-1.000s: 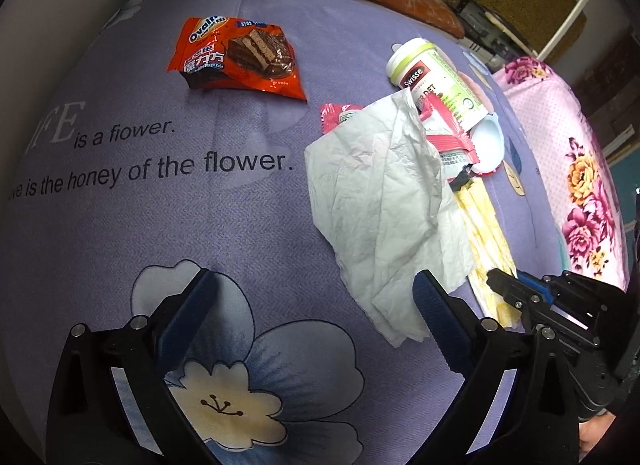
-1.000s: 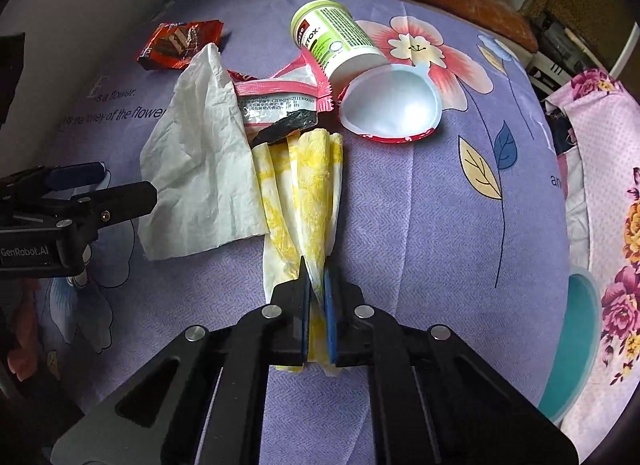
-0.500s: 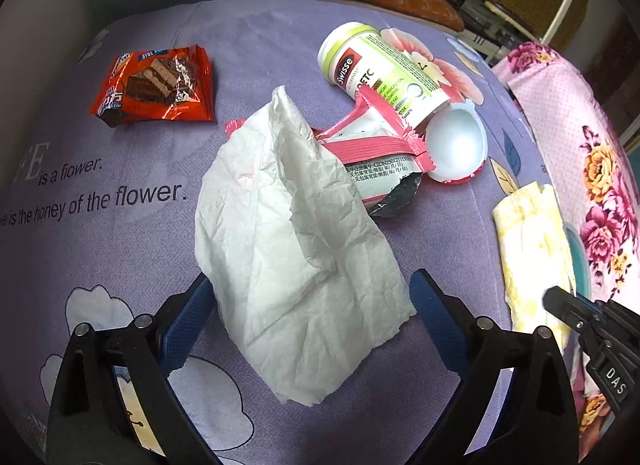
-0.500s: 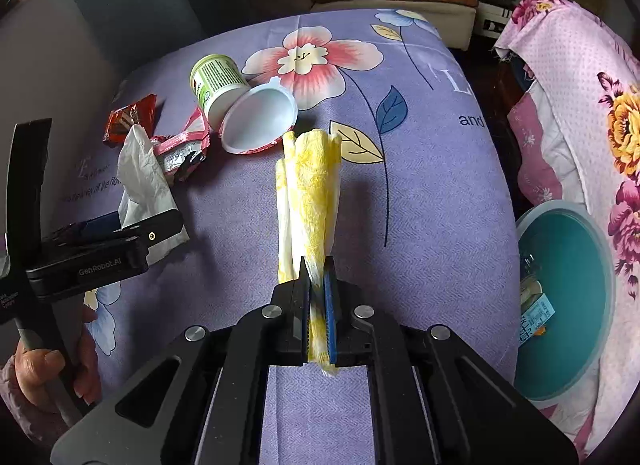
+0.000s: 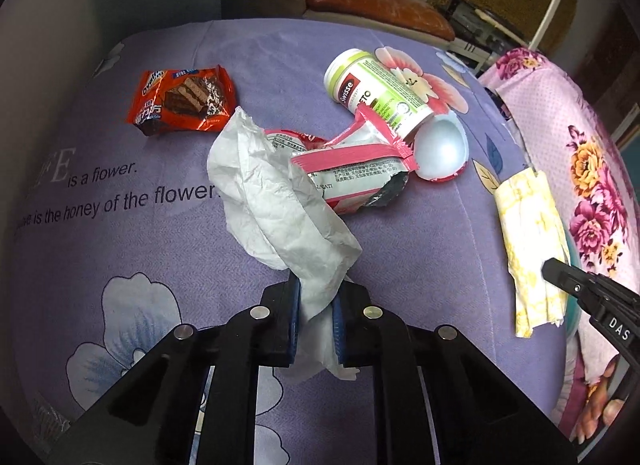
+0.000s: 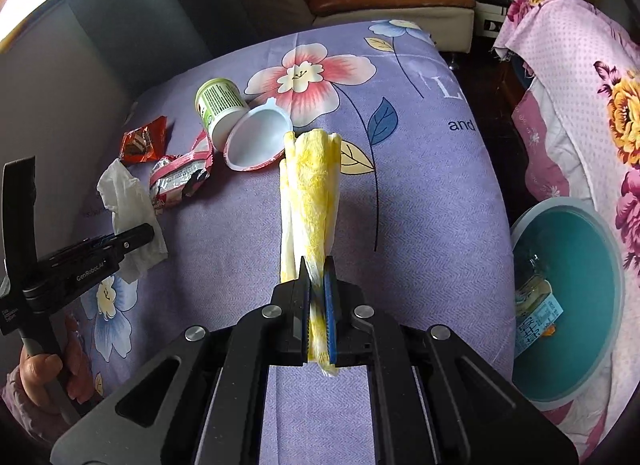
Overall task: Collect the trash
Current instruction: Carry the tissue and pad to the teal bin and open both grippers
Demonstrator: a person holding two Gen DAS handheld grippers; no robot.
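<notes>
White tissue pinched between left gripper pads.

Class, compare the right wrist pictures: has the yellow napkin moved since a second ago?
Yes. The yellow napkin, held in the right gripper, has left the pink wrapper and come nearer the teal bin.
</notes>
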